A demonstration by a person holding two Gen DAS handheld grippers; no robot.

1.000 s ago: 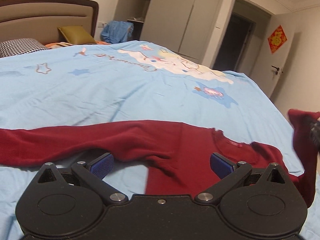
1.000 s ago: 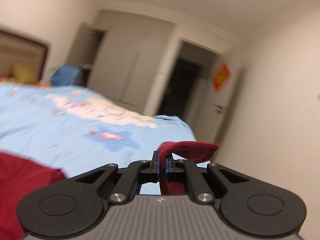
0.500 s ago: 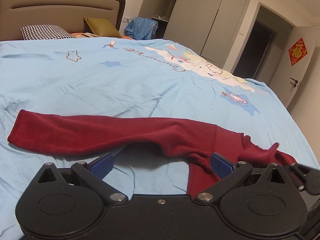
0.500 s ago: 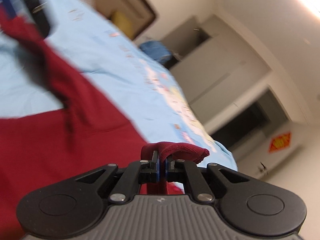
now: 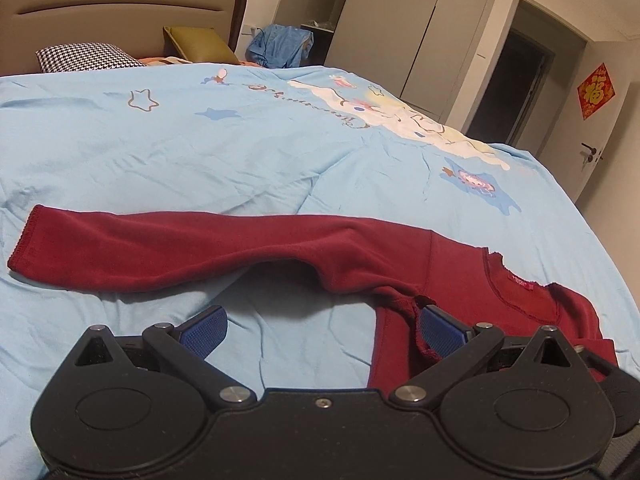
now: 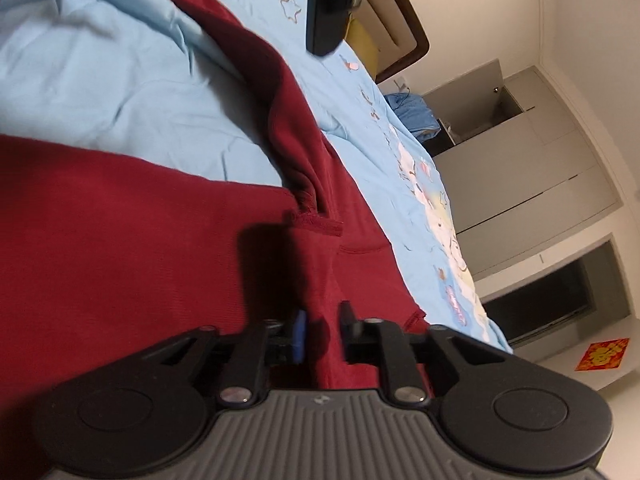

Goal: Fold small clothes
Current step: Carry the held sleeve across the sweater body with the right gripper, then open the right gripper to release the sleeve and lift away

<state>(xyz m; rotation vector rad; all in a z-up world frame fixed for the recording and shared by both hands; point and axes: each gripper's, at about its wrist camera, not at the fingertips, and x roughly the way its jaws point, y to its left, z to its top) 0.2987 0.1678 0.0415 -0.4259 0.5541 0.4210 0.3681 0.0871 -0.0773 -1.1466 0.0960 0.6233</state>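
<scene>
A dark red long-sleeved top (image 5: 460,272) is spread on the light blue bed cover (image 5: 240,152), with its neckline (image 5: 516,284) turned away from the cameras and its body running back towards the holder. One sleeve (image 5: 180,244) is stretched flat to the left across the bed, its long axis lying crosswise to the left tongs (image 5: 320,328), and its cuff (image 5: 28,240) is seen well out to the left. The left tongs are held wide open with nothing gripped; the right-hand blue pad (image 5: 440,334) sits just beside or against the ragged armpit fold, and contact cannot be confirmed. In the right wrist view the right tongs (image 6: 322,324) are seen low over the body of the top (image 6: 120,240), parted by a narrow gap with red cloth lying between the fingers; whether the cloth is pinched cannot be told. The outstretched sleeve is judged the part on which the coming fold turns, and the left tongs are judged the nearer to it. Since it lies sideways, its cuff would have to be reached leftwards and then carried back across the body.
</scene>
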